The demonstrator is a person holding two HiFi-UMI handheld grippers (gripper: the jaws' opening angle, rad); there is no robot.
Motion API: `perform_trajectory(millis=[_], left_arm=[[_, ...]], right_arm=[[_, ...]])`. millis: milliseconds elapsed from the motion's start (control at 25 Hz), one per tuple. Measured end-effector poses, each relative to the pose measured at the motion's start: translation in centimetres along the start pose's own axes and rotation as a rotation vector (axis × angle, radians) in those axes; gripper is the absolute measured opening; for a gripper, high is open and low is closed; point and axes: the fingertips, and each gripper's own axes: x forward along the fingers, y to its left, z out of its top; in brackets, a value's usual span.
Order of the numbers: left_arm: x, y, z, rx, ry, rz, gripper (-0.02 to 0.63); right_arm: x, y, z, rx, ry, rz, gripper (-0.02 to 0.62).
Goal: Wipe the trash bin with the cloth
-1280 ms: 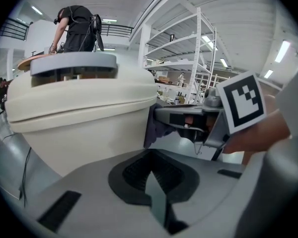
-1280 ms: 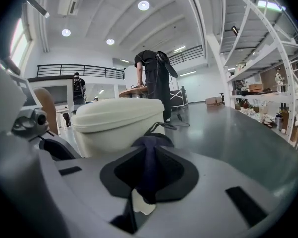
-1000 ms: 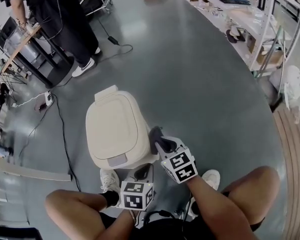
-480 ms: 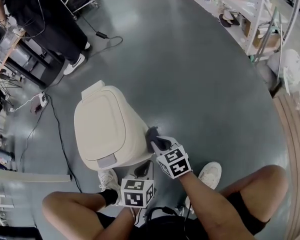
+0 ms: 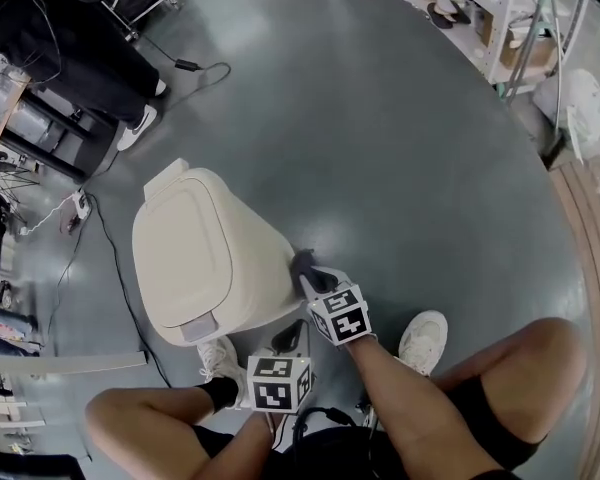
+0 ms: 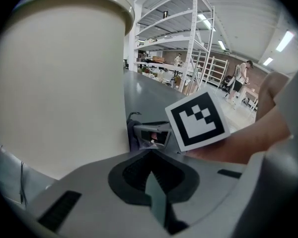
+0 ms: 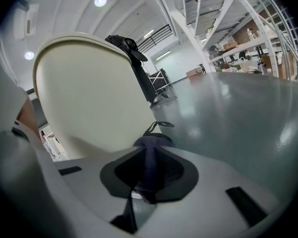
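Pressing in on the bin now. The right gripper has its jaws clamped on the dark cloth, and that wad sits flat against the side wall of the trash bin, on the face nearest the person's right knee. The right gripper view confirms it: a fold of cloth runs straight up between the jaws, and the cream wall of the bin rises just behind it.

The left gripper hangs low by the bin's base, just beside a white shoe. Its jaws are pressed together with nothing between them, and it isn't touching the bin. From its own view the bin fills the left half, with the right gripper's marker cube just beyond.

So where does the job stand? The cloth is on the bin, so I judge the wiping is under way, on this one side. The plastic shows no streak or smudge, so I can't tell how much of that wall is covered. The closed lid, the far wall and the pedal end all sit well apart from the cloth, and they look like the work left. A black cable trails across the grey floor beyond the bin.
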Motion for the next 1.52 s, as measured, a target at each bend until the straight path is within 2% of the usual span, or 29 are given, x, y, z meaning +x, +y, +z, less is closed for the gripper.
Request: perform_trajectory(millis=[320,520,680,840,1000,1200,1320,1520], left_arm=[[0.5,0.2,-0.4,-0.029,0.03,0.005,0.0],[0.5,0.6,-0.4,-0.053,0.033,0.027,0.0],[0.4,0.8,-0.4,-0.053,0.037,0.025,0.0],[0.2,1.0,-0.6,-0.071,0.045,0.015,0.0],[0.3,0.5,-0.1,-0.035,0.025,0.015,0.0],[-0.1,0.4,1.2,-0.016,-0.016,0.023,-0.001],[-0.1,0.4,1.5,0.003,-0.027,0.024,0.0],[0.1,-0.1,1.4,0.018,-0.025,0.016,0.0]], right_arm=[[1.5,-1.1,-1.7,0.054,0.01,0.002,0.051],[1.7,-1.7,-1.1,0.056,-0.015,0.028,0.051],[0.8,-1.4,1.4,0.006,-0.062,0.067,0.051],[-0.6,-0.3,5.4,-0.054,-0.148,0.109,0.051],[-2.4,0.7,9.8,-0.114,-0.246,0.161,0.051],[-4.8,3.6,14.8,-0.153,-0.339,0.297,0.051],[-5.5,5.4,16.5,-0.183,-0.362,0.347,0.051],[-5.2,5.8,16.5,-0.208,-0.357,0.344,0.051]])
